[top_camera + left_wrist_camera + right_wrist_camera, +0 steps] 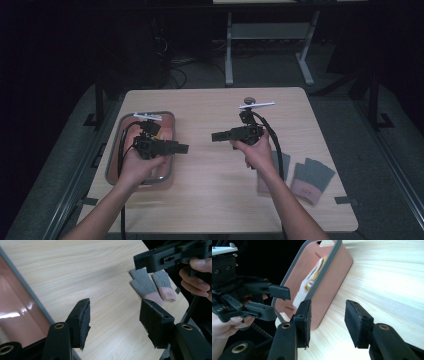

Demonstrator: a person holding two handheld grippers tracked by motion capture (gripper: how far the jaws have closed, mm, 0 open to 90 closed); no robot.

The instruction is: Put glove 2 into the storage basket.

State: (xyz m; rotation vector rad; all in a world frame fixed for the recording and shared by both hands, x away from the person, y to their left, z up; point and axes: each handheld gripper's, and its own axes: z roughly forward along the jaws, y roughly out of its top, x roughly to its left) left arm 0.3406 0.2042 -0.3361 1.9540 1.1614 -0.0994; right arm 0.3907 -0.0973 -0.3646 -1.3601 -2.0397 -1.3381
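Grey gloves [312, 176] lie at the worktop [215, 200] edge; both grippers, left [181, 148] and right [216, 136], hover with fingers apart, empty. A careless reach might push them off.

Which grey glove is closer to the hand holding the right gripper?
The left glove of the pair: it lies right beside that hand's wrist, partly hidden by the arm. The other glove sits farther toward the table's right edge.

The left tool [113, 323], jaws apart and empty, faces grey gloves [152, 286] on the table [75, 267].
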